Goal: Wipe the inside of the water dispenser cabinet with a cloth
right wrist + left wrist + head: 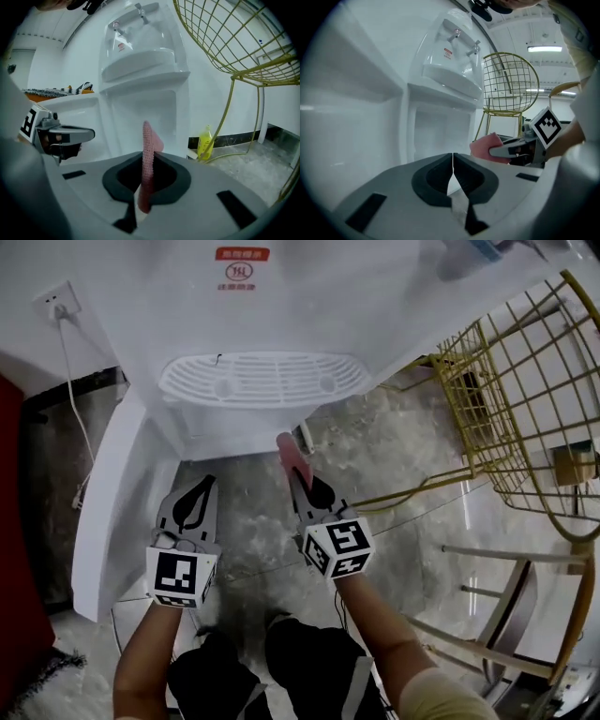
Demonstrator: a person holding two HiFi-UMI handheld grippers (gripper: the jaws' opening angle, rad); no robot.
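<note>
Inside right gripper (146, 161), upright pink cloth (149, 138).

The cloth (148, 140) is pink with a nubbly weave. It stands upright and edge-on at the centre of the frame, pinched by the right gripper (148, 164), and its top corner flops over. The dispenser (281, 306) is white and fills the top of the head view, with a slotted drip tray (264, 378) on its front. Beneath the tray the cabinet (146, 115) is open, a white recess. Its door (105, 512) is swung out toward the left edge. The cloth is near the opening.
</note>
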